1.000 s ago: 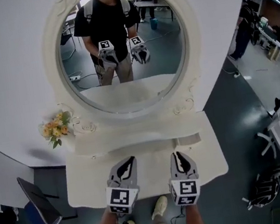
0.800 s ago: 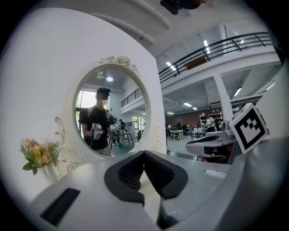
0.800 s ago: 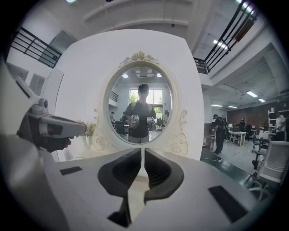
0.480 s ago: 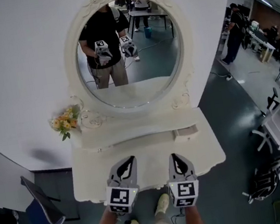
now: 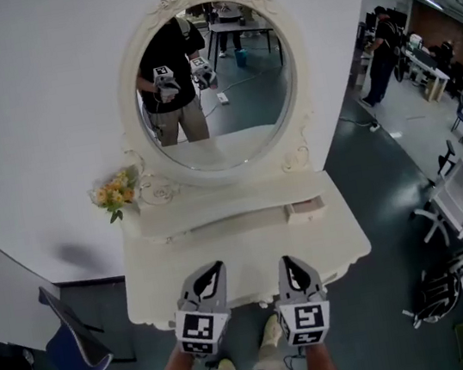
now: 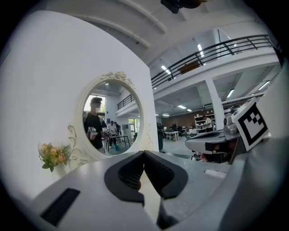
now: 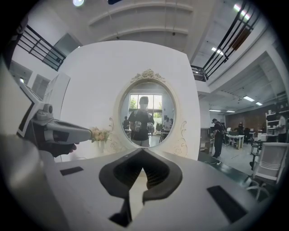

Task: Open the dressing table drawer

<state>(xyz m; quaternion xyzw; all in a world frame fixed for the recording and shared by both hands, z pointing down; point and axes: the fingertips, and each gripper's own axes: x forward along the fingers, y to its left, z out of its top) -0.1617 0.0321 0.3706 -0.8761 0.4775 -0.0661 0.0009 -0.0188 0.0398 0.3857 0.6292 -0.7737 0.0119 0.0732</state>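
A white dressing table (image 5: 246, 251) with an oval mirror (image 5: 215, 78) stands against the wall. A small drawer front (image 5: 305, 206) sits in its raised back shelf; any drawer under the tabletop is hidden from above. My left gripper (image 5: 216, 266) and right gripper (image 5: 285, 260) hover side by side at the table's front edge and point at the mirror. Both are shut with nothing between the jaws. In the left gripper view the left gripper (image 6: 144, 152) has its tips together. The right gripper (image 7: 143, 150) shows the same in the right gripper view.
A small bunch of flowers (image 5: 116, 192) stands at the table's back left corner. A blue chair (image 5: 77, 339) is on the floor to the left, and a white chair (image 5: 457, 205) to the right. A person (image 5: 379, 43) stands far off at the right.
Both grippers have drawn back from over the tabletop to its front edge. The table and mirror now look smaller and farther away.
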